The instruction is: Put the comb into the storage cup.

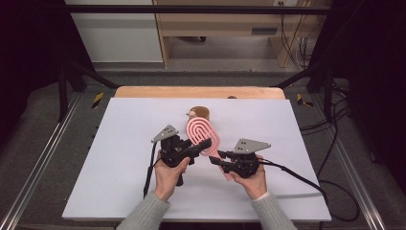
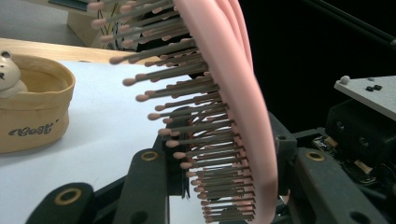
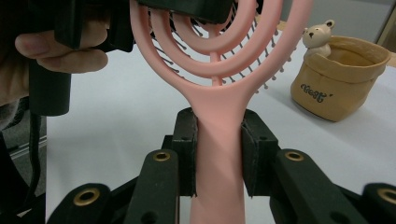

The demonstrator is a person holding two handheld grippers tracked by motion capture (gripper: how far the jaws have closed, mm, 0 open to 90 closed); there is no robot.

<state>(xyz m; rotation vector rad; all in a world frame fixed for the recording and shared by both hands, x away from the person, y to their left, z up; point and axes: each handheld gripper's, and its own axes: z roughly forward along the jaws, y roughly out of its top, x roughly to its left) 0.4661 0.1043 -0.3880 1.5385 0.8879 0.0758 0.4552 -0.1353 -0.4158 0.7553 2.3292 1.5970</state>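
A pink hairbrush (image 1: 202,134) with an open looped head hangs above the white table, held between both grippers. My right gripper (image 3: 217,154) is shut on its handle (image 3: 217,140), both pads pressed against the sides. In the left gripper view the bristled head (image 2: 233,93) stands between the jaws of my left gripper (image 2: 226,163), which is shut on it. From the high view the left gripper (image 1: 207,143) clamps the lower part of the head and the right gripper (image 1: 215,157) sits just below it. The left gripper's jaw (image 3: 187,9) covers the middle of the head in the right gripper view.
A tan fabric basket (image 1: 199,113) with a small bear figure (image 3: 317,35) on its rim stands on the white board (image 1: 119,158) just beyond the brush. Cables trail from both grippers toward the near edge. A wooden strip borders the far edge.
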